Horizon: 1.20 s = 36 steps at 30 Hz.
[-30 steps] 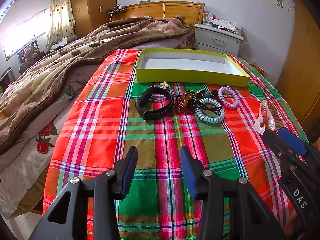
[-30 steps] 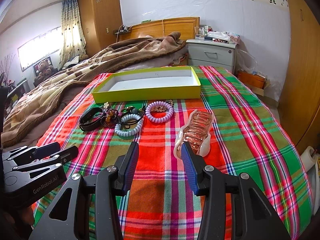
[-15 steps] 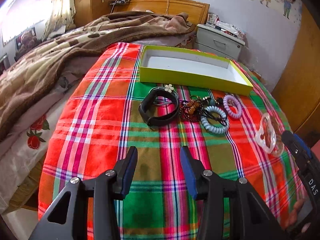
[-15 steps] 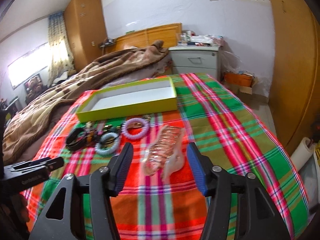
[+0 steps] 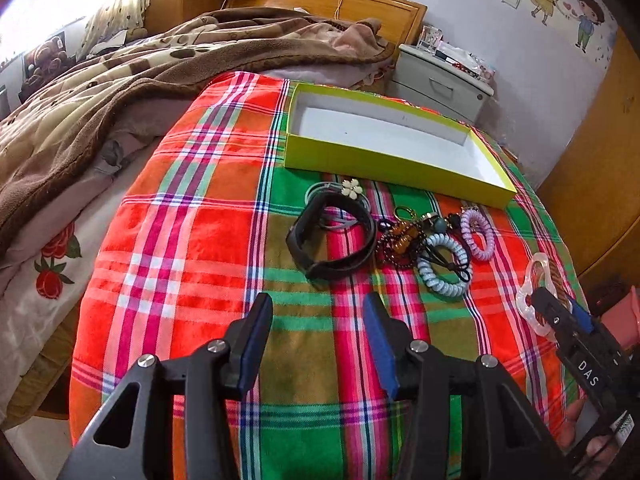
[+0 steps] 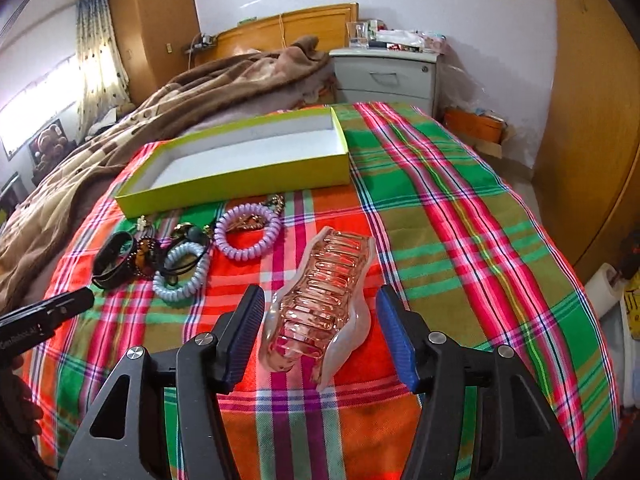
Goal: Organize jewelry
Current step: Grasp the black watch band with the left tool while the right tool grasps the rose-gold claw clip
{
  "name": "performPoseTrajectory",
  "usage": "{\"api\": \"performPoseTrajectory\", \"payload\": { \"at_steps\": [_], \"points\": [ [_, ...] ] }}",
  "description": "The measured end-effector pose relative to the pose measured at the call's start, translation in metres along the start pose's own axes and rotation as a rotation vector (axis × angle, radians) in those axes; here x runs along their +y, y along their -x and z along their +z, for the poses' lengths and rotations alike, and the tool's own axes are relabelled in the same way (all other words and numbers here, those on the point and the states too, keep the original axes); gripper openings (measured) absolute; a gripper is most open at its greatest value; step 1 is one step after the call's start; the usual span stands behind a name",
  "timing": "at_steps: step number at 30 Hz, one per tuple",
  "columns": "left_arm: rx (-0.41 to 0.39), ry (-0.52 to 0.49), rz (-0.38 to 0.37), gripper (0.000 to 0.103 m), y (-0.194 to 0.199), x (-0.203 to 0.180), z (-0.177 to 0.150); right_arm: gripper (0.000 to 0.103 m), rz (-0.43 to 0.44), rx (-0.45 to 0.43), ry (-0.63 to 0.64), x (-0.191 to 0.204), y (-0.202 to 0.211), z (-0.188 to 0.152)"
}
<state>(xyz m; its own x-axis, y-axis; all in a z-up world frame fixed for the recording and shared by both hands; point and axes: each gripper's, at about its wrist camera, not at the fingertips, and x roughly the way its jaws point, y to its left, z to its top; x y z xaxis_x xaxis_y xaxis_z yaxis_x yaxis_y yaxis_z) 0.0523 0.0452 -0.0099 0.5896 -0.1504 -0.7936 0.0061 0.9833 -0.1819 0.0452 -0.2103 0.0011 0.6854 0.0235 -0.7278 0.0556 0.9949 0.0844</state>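
Observation:
An empty yellow-green box (image 5: 380, 168) (image 6: 224, 188) lies on the plaid cover. In front of it sit a black wristband (image 5: 332, 264) (image 6: 108, 256), a white-flower hair tie (image 5: 352, 189), a dark bead bracelet (image 5: 400, 240), a pale blue spiral tie (image 5: 440, 284) (image 6: 180, 288) and a purple spiral tie (image 5: 464, 232) (image 6: 240, 254). My left gripper (image 5: 317, 304) (image 6: 60, 308) hovers just short of the wristband, its jaws opening with nothing between them. My right gripper (image 6: 320, 296) (image 5: 560, 312) is open, its fingers on either side of a clear pink hair claw (image 6: 324, 268) (image 5: 536, 280) without touching it.
The plaid cover (image 5: 192, 240) spans the foot of a bed. A brown blanket (image 5: 120, 92) is heaped at the left and back. A grey nightstand (image 6: 384, 76) stands beyond the box, a wooden wardrobe (image 6: 592, 120) to the right.
Both grippers moved forward toward the jewelry. The right jaws widened and now straddle the pink hair claw. The left jaws stand slightly wider.

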Motion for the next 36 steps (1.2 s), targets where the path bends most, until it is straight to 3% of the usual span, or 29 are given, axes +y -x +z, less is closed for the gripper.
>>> {"api": "performPoseTrajectory", "payload": {
  "at_steps": [2, 5, 17, 30, 31, 36],
  "points": [
    [0.004, 0.006, 0.0, 0.049, -0.002, 0.002, 0.003, 0.058, 0.006, -0.004, -0.013, -0.003, 0.0, 0.0],
    [0.018, 0.029, -0.015, 0.049, -0.005, 0.008, 0.008, 0.041, 0.016, -0.01, -0.02, -0.005, 0.003, 0.002],
    [0.019, 0.075, -0.012, 0.049, -0.018, 0.025, 0.033, 0.041, 0.023, -0.037, -0.042, -0.012, 0.005, 0.016],
    [0.076, -0.016, 0.052, 0.049, -0.042, 0.011, 0.042, 0.041, 0.041, -0.06, -0.045, -0.01, 0.003, 0.031],
    [0.076, -0.02, 0.055, 0.048, -0.043, 0.01, 0.043, 0.041, 0.042, -0.06, -0.045, -0.01, 0.002, 0.032],
    [0.07, -0.021, 0.039, 0.025, -0.042, 0.01, 0.042, 0.041, 0.044, -0.059, -0.049, -0.011, 0.0, 0.034]
  ]
}}
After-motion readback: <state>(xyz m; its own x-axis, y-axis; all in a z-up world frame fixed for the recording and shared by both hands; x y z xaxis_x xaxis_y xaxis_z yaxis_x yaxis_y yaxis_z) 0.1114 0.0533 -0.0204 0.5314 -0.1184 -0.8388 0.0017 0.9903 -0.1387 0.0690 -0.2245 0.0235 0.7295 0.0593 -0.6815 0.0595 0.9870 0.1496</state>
